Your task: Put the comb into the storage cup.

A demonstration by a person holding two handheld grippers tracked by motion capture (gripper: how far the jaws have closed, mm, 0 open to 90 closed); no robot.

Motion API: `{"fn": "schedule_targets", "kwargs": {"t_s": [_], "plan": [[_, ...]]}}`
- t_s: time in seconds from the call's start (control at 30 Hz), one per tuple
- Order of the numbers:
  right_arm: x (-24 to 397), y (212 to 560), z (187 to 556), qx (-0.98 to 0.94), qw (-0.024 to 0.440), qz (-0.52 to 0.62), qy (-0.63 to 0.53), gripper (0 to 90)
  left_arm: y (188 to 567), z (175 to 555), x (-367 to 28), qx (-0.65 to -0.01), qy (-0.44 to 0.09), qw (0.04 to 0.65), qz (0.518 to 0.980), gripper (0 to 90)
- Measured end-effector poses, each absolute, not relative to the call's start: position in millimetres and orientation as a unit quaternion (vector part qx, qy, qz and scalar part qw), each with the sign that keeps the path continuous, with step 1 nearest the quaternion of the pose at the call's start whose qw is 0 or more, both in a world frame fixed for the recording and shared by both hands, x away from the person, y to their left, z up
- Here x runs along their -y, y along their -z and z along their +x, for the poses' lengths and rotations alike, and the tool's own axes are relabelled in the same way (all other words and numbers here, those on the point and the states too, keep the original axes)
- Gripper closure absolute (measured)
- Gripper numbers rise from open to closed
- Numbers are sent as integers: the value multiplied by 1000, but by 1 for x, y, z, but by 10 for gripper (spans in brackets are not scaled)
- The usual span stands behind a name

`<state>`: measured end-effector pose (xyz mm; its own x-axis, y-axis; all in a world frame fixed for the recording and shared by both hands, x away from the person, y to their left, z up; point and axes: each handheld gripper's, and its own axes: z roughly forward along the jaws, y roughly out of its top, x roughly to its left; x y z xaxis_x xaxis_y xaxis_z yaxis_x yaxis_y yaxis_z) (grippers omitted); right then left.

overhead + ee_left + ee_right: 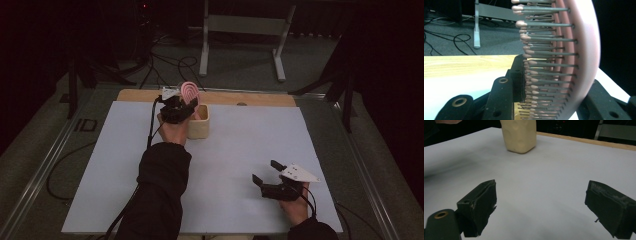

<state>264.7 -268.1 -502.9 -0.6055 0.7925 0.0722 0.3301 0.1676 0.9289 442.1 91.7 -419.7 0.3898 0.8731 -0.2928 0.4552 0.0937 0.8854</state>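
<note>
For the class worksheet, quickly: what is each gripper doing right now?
Left gripper: closed on the pink hairbrush.
Right gripper: open, holding nothing.

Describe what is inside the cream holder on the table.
The pink hairbrush, clamped in the left claw, stands at the cream holder. Its lower end and the holder's interior are hidden by the hand.

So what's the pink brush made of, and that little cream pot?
The pink brush looks like smooth, matte plastic, with thin grey pins that may be metal or plastic, tipped with pink beads. The cream pot looks matte, with a slightly dimpled wall; perhaps ceramic or plastic, hard to tell.
</note>
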Motion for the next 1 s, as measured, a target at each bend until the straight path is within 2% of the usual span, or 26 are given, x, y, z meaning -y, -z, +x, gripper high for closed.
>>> {"fn": "schedule_targets", "kwargs": {"t_s": [1.0], "plan": [[268,503,265,-732,221,384,-517,103,429,442,-90,-520,-193,523,647,639]]}}
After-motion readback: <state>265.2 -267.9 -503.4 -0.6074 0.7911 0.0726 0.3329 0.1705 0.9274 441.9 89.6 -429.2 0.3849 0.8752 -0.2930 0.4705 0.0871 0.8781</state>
